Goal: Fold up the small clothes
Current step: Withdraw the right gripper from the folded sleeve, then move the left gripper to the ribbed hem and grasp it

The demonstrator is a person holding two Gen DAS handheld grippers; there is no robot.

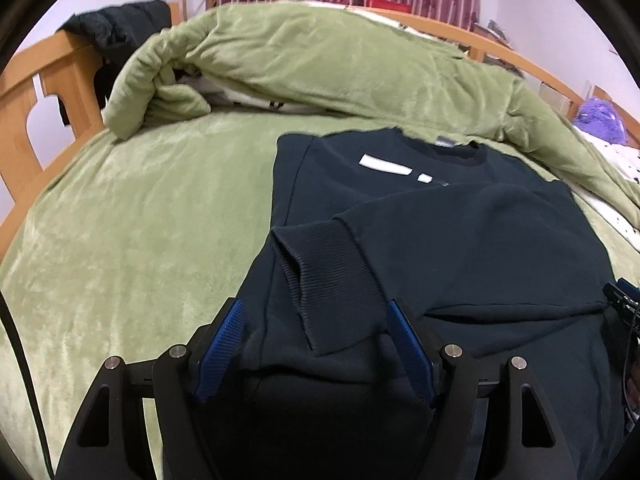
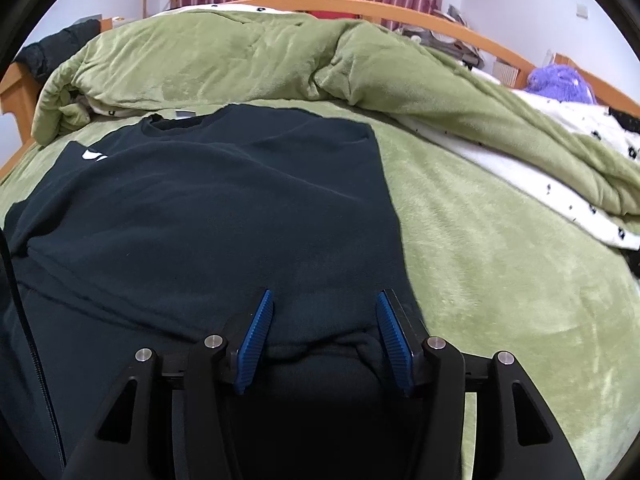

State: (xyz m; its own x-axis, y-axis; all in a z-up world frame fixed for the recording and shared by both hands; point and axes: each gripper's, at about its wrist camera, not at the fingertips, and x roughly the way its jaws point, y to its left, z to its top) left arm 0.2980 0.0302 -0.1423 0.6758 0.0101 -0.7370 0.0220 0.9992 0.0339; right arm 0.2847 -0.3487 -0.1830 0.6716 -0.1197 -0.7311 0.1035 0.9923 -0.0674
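A dark navy sweatshirt [image 1: 460,232] lies flat on the green bed cover, collar away from me, with a white logo [image 1: 384,165] on the chest. Both sleeves are folded across the body; one ribbed cuff [image 1: 324,264] lies near the lower left. My left gripper [image 1: 316,312] is open, its blue pads astride the sweatshirt's bottom left hem. The sweatshirt also shows in the right wrist view [image 2: 224,208]. My right gripper [image 2: 324,300] is open, its pads astride the bottom right hem, with cloth bunched between them.
A rolled green blanket [image 1: 320,64] lies across the far side of the bed. The wooden bed frame [image 1: 44,96] stands at left with a black garment [image 1: 120,28] hung on it. A purple plush [image 2: 560,80] sits at far right. Open green cover [image 2: 500,240] lies right of the sweatshirt.
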